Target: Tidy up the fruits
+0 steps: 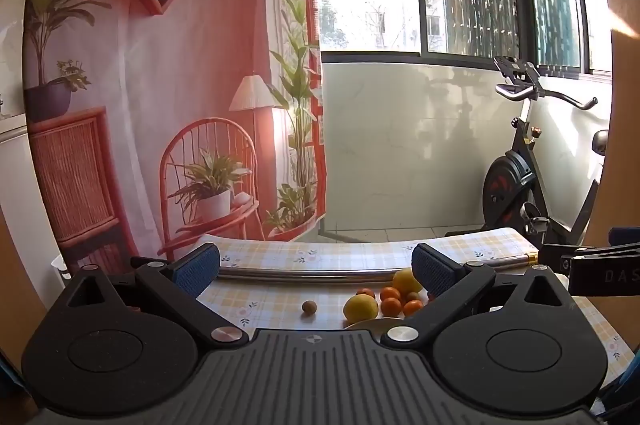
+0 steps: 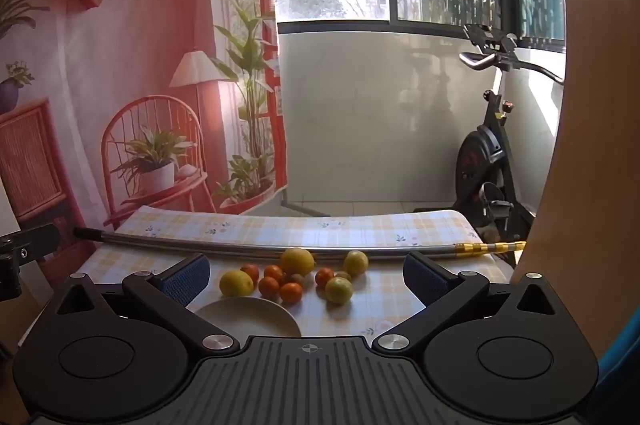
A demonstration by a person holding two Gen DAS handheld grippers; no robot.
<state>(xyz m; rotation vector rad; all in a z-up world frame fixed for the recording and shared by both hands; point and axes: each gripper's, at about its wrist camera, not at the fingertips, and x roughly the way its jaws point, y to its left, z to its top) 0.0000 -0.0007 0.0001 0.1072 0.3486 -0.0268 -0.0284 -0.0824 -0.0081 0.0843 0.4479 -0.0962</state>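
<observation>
Loose fruit lies on a checked tablecloth (image 2: 400,289): yellow lemons (image 2: 297,261), several small oranges (image 2: 291,292), two greenish citrus (image 2: 339,290) and small brown fruits (image 2: 296,279). In front of them sits a cream plate (image 2: 248,317) with nothing on it. My right gripper (image 2: 306,275) hovers open above the near table edge, fruit and plate ahead between its fingers. In the left wrist view, my left gripper (image 1: 316,271) is open too; a lone brown fruit (image 1: 309,306) lies ahead, a lemon (image 1: 361,308) and oranges (image 1: 391,306) to its right, the plate's rim (image 1: 374,323) just showing.
A long metal pole (image 2: 260,247) lies across the table behind the fruit. A printed backdrop (image 2: 140,85) hangs at left, an exercise bike (image 2: 488,161) stands at right beyond the table. The right gripper's body (image 1: 592,269) shows at the left wrist view's right edge.
</observation>
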